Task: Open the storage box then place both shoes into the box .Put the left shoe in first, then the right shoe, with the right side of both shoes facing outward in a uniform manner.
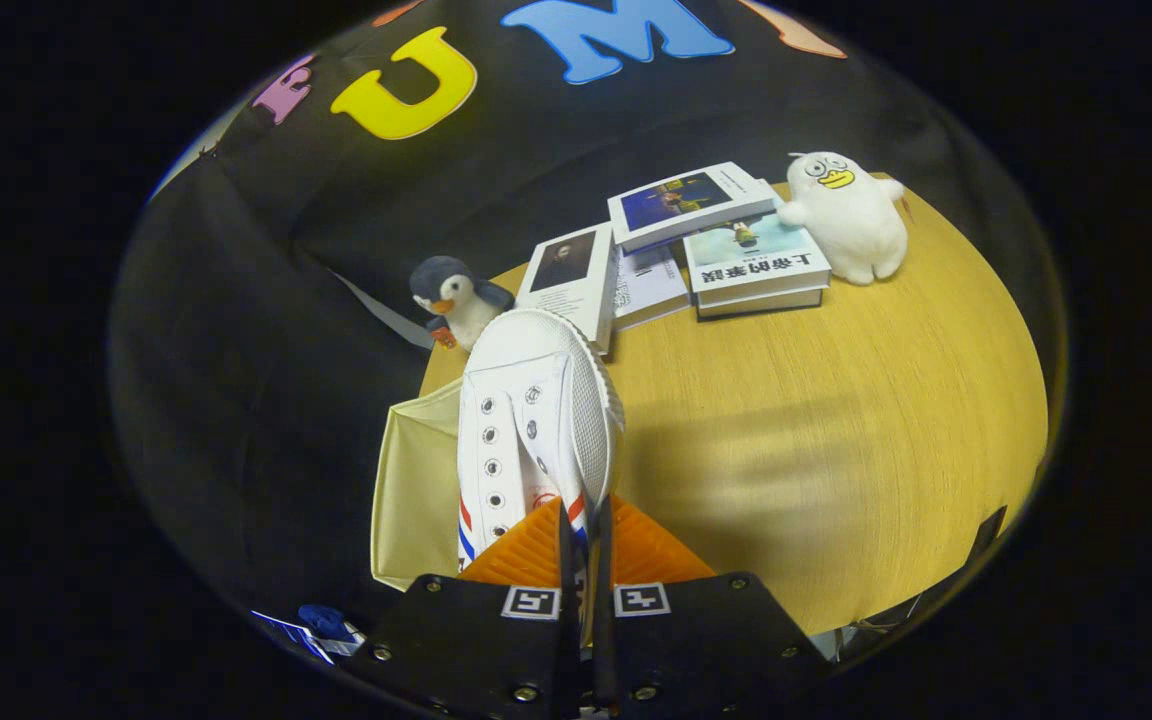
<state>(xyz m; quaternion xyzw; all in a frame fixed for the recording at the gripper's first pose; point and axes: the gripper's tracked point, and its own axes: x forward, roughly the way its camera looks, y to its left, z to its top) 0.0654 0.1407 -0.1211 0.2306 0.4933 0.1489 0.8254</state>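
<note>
The tongs (586,545) are pinched on the heel of a white canvas lace-up shoe (534,420) with red and blue stripes; its long axis runs straight ahead, toe away, above the cream fabric storage box (416,490) at the round wooden worktop's (836,420) edge.

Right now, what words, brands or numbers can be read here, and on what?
Book beside the white plush: large cover characters, upside down, too unclear to quote.
Other books: print too small.
White shoe, clamped in the gripper's jaws: red tongue mark, blurred.
Nothing here can be quoted.
</note>
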